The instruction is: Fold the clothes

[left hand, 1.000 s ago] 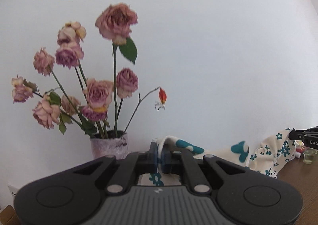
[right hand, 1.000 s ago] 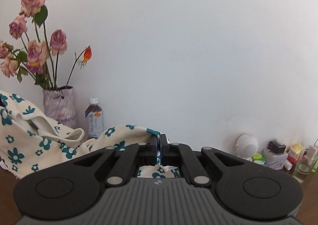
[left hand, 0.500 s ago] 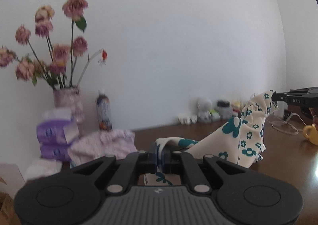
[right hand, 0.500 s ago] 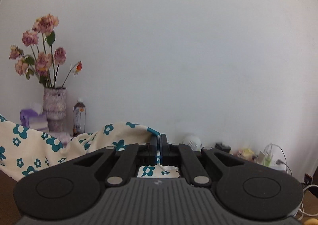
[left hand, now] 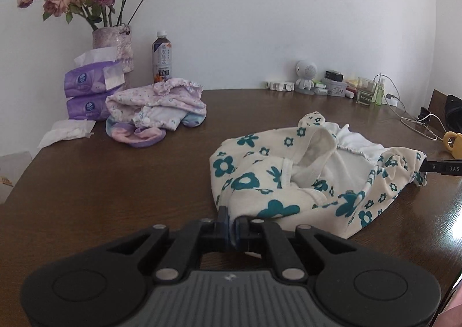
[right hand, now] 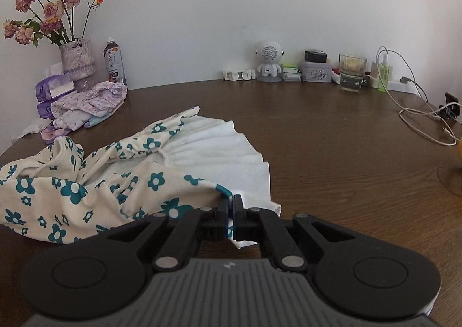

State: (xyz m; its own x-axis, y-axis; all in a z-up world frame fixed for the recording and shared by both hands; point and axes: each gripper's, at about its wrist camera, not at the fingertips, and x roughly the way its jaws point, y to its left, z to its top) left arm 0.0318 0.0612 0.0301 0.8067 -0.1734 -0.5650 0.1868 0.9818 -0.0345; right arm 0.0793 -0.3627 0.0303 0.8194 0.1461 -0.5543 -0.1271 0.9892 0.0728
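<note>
A cream garment with teal flowers point(left hand: 303, 182) lies crumpled on the brown table point(left hand: 115, 188). My left gripper point(left hand: 232, 221) is shut on its near left edge. My right gripper point(right hand: 232, 208) is shut on its right edge, beside a white pleated part point(right hand: 225, 150); the garment point(right hand: 86, 188) spreads to the left in that view. The tip of the right gripper point(left hand: 441, 167) shows at the right edge of the left wrist view, at the garment's far end.
A pile of lilac clothes point(left hand: 156, 110) lies at the back left by purple tissue packs point(left hand: 89, 87), a vase of roses point(left hand: 112, 44) and a bottle point(left hand: 162, 58). Small items, a glass point(right hand: 352, 72) and cables point(right hand: 418, 113) line the back right.
Both grippers have come down and back from the wall, still holding the garment. The garment, held up in the air before, now lies on the table.
</note>
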